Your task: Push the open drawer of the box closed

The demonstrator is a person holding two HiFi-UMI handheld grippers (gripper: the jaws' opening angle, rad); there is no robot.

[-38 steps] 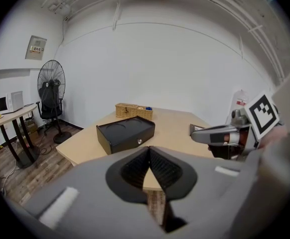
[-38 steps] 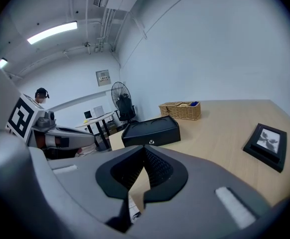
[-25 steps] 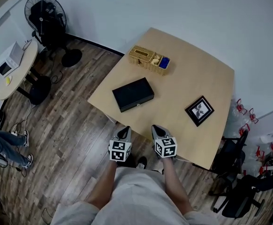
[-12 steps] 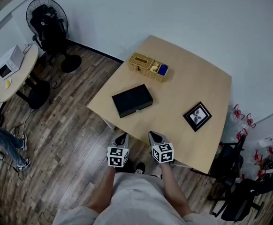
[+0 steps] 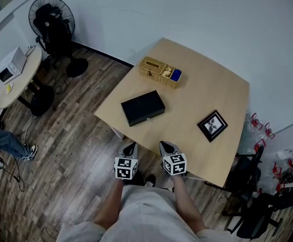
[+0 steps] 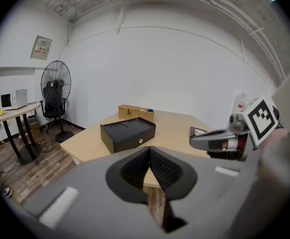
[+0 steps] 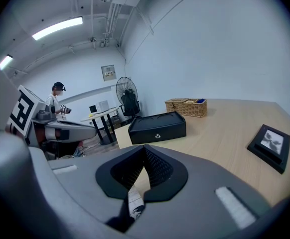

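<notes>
Box (image 5: 143, 107) sits on the tan table (image 5: 212, 79) above plank flooring (image 5: 71, 135); left gripper (image 5: 132, 146) and right gripper (image 5: 166, 145) fingers clenched, empty.

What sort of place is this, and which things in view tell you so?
Probably an office or lab workroom: a black pedestal fan by the white wall, a white microwave on a small round side table, and black office chairs.

You wear a pale grey short-sleeved top (image 5: 146, 210). Your left gripper (image 5: 132, 146) and right gripper (image 5: 166, 145) have grey tapering bodies and black ribbed pads (image 6: 135, 169), and each carries a cube (image 5: 126, 168) of black-and-white square markers.
</notes>
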